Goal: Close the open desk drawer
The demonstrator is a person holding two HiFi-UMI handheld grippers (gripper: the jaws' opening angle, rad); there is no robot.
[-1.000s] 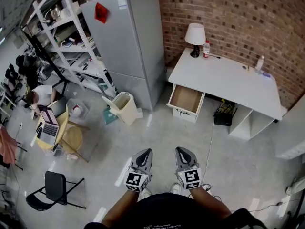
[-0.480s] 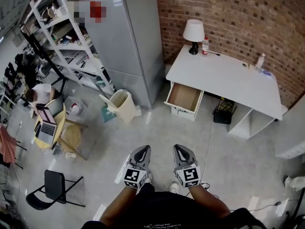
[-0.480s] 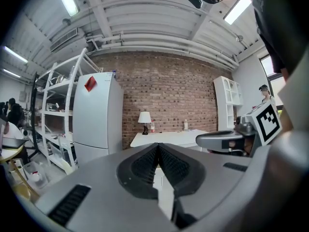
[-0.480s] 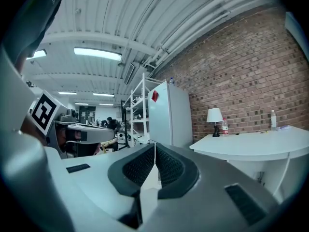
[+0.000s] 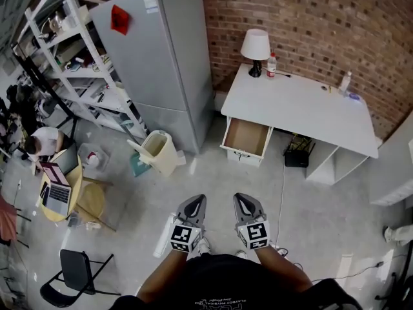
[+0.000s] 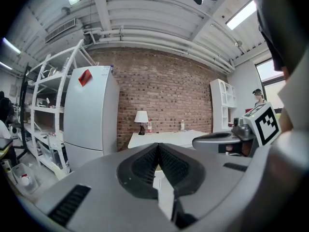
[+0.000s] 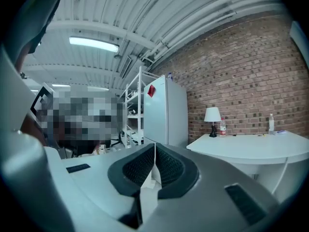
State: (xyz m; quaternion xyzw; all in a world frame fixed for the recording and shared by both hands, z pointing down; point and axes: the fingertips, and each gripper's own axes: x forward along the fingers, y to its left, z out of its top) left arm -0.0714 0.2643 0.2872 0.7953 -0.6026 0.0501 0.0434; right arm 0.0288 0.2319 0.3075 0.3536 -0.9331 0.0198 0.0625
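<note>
Both tools sit side by side, low in front of the person. The grey left gripper (image 5: 195, 202) has its jaws pressed together on nothing, and so does the grey right gripper (image 5: 242, 200). Well ahead, the open brown-floored white drawer (image 5: 247, 139) juts from the white desk (image 5: 303, 105) by the red brick wall (image 5: 310, 24).

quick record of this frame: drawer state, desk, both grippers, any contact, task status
drawer: open, looks empty, at the desk's lamp end
desk: white; lamp and bottle on top
left gripper: fingers shut, nothing between them
right gripper: fingers shut, nothing between them
contact: none; bare floor between grippers and drawer
task: drawer not yet closed
</note>
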